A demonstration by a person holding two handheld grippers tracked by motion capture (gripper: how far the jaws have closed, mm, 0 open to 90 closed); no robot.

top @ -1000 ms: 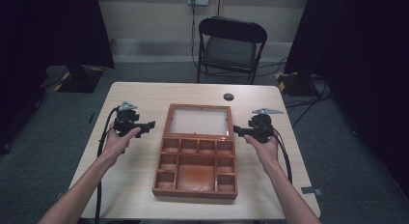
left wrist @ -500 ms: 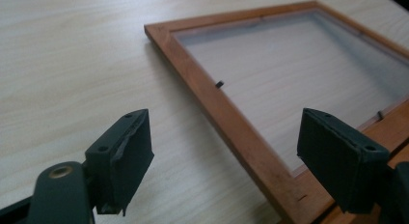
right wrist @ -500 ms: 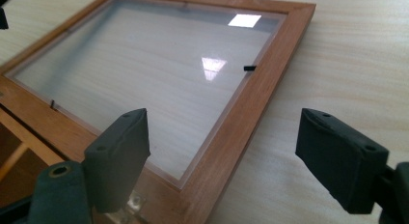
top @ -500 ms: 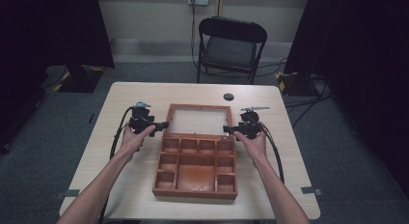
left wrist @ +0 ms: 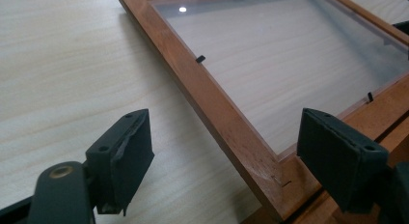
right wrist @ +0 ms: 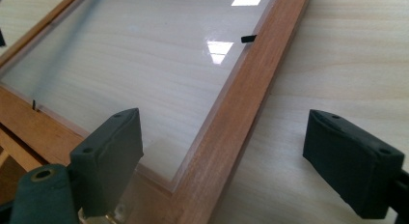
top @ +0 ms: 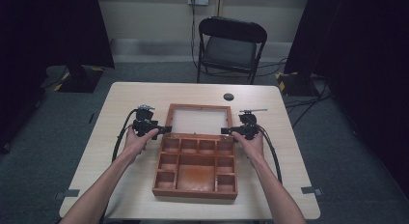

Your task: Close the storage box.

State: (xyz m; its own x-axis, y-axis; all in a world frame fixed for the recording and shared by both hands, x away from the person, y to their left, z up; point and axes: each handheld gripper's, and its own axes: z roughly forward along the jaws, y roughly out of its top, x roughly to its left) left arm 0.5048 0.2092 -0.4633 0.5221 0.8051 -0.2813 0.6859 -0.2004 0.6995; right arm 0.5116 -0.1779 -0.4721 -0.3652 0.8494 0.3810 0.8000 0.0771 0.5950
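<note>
Your two grippers flank the glazed lid [top: 199, 120] of one wooden box [top: 196, 163].
Left gripper [top: 163, 129] and right gripper [top: 225, 131] each straddle a lid side rail, jaws released.

Pale wooden table [top: 125, 96] — open wooden box [top: 197, 159], small black disc [top: 228, 96].

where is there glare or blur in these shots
Right gripper view: bright ceiling-light reflections on the glass lid, near claw pads soft. Left gripper view: one small glare spot on the glass, near frame corner slightly blurred. High view: even light on the table, dark surroundings.
</note>
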